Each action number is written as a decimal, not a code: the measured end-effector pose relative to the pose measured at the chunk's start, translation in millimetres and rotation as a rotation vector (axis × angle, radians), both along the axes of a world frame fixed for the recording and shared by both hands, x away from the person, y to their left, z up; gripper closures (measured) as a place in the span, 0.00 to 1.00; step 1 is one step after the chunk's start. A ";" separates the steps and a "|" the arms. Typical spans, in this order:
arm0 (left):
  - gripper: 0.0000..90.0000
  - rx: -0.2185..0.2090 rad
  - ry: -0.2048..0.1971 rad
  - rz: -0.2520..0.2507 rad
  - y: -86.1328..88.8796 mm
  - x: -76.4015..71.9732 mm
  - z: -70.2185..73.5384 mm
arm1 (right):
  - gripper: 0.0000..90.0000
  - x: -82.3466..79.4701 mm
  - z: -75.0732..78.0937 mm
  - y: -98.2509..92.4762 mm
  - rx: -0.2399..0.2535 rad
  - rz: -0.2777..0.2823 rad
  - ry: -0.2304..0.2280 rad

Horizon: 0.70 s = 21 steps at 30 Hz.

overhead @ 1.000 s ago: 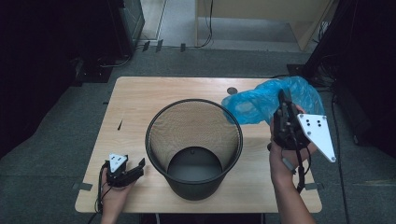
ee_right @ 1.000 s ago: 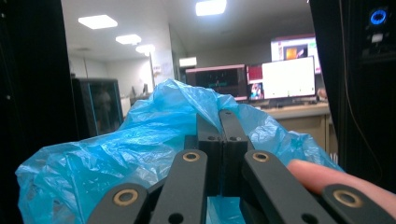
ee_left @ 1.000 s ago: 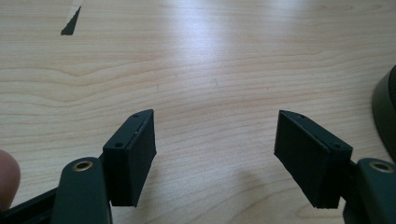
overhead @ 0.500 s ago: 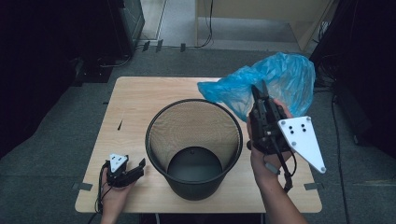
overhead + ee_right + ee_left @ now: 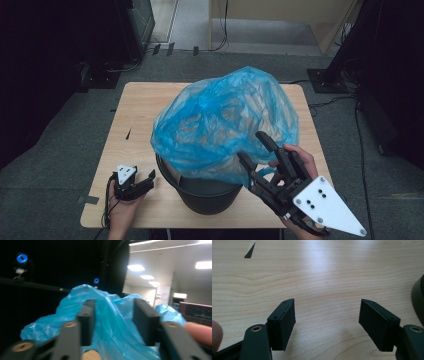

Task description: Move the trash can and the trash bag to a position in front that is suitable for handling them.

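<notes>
With my right tool (image 5: 257, 150) pinching the billowing blue bag (image 5: 225, 120) above the black bin (image 5: 207, 192), and my left tool (image 5: 134, 183) resting released on the counter (image 5: 137, 107), I feared the film might slip free or tip the unsteadied bin.

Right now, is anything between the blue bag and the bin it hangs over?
Nothing visible: the bag, held in the right gripper, billows directly above the bin. The left gripper rests open beside the bin.

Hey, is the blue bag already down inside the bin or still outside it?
Still outside. The blue bag billows above the bin, covering its mouth, held up by the right gripper.
</notes>
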<state>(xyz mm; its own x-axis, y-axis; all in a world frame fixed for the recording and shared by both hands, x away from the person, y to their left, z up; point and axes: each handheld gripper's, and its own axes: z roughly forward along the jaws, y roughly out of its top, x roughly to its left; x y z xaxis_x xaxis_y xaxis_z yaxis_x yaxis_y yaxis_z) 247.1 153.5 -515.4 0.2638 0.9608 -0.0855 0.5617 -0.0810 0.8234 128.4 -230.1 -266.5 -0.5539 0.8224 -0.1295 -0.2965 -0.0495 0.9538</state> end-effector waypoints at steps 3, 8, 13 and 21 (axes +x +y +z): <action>0.33 -0.003 -0.004 0.003 0.0 -0.3 0.0 | 0.40 -3.6 -4.6 -7.7 -0.004 0.022 0.026; 0.33 -0.002 -0.006 0.003 0.3 -0.6 0.1 | 0.32 -3.6 -13.9 -24.6 -0.033 0.095 0.088; 0.33 -0.005 -0.012 0.005 0.4 -1.4 0.4 | 0.32 1.7 -21.2 -16.7 -0.075 0.123 0.113; 0.33 -0.019 -0.042 0.002 2.4 -3.9 0.7 | 0.33 16.7 -34.6 6.5 -0.082 0.129 0.170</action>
<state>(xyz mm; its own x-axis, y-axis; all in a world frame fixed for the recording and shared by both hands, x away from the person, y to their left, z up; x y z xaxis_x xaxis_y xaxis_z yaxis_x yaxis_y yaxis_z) 243.2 155.9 -514.7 0.2656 0.9597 -0.0921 0.5265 -0.0643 0.8478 145.1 -223.6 -301.0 -0.6735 0.7339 -0.0886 -0.1269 0.0034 0.9919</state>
